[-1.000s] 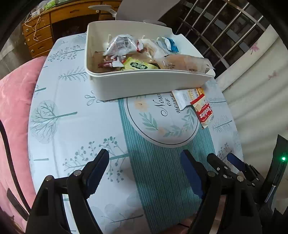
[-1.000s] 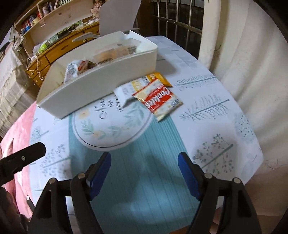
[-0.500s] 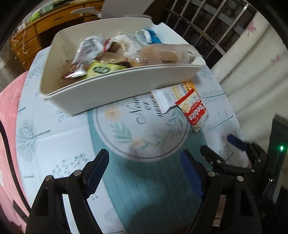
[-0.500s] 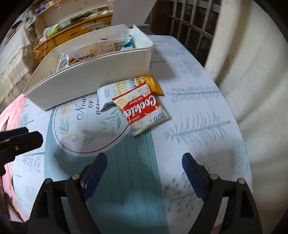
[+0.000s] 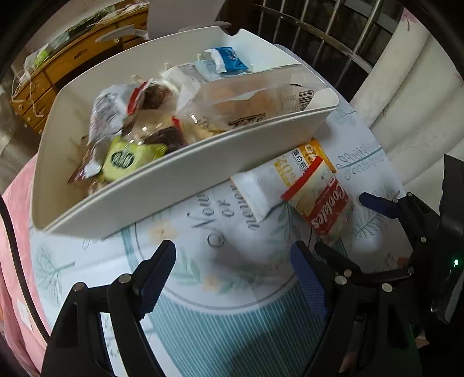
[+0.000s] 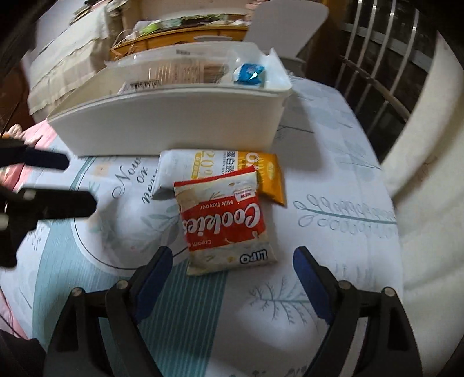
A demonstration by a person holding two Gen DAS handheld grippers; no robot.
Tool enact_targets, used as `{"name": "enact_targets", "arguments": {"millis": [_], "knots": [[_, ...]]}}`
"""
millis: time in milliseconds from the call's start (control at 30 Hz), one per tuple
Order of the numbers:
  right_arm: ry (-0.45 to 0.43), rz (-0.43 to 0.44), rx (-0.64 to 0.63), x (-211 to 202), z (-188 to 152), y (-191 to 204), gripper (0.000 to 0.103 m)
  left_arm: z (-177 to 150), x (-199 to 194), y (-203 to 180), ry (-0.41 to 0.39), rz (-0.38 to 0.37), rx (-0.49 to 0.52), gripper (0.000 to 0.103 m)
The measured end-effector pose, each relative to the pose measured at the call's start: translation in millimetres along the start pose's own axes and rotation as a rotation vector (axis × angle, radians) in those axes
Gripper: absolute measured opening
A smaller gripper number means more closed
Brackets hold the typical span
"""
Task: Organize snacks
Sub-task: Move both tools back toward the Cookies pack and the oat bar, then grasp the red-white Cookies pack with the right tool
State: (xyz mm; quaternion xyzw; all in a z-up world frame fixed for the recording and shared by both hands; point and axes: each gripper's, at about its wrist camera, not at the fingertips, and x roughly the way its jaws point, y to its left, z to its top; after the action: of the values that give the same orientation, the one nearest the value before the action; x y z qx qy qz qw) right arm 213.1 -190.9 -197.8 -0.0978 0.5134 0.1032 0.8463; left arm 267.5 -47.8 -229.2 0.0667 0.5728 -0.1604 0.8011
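A white bin [image 5: 179, 177] full of snack packs stands on the patterned tablecloth [image 6: 333, 203]. Among them are a green pack [image 5: 124, 158], a blue packet [image 6: 249, 74] and a clear bread bag [image 5: 246, 101]. In front of the bin lies a red-and-white cookies pack [image 6: 223, 223], overlapping a white-and-yellow pack [image 6: 203, 165]. My right gripper [image 6: 232, 255] hovers open just short of the cookies pack, whose near edge sits between the fingers. My left gripper [image 5: 230, 252] is open and empty over the round print, left of both packs. The right gripper [image 5: 342, 221] also shows in the left wrist view beside the cookies pack [image 5: 324, 206].
A pale curtain [image 6: 420, 145] hangs close along the table's right edge, with window bars [image 5: 333, 34] behind. Wooden drawers [image 5: 58, 66] and a white chair [image 6: 287, 20] stand beyond the bin. Pink fabric [image 5: 14, 232] borders the table on the left.
Both grippers have moved forward toward the bin and the two packs, which now look larger and nearer. The right gripper's fingers spread a little wider and its view has rolled.
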Motion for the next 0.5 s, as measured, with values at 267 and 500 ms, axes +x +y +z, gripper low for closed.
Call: {"name": "enact_targets", "arguments": {"millis": [267,500], "knots": [[-0.001,0.03,-0.076,13.5,4.6,-7.1,0.085,11.1,20.9,-9.9,-0.067,0.009,0.117,0.08],[-0.016,0.098,-0.088,13.5,10.5,-17.9,0.059,19.8,34.4,-26.9,-0.15,0.002,0.219,0.08]]}}
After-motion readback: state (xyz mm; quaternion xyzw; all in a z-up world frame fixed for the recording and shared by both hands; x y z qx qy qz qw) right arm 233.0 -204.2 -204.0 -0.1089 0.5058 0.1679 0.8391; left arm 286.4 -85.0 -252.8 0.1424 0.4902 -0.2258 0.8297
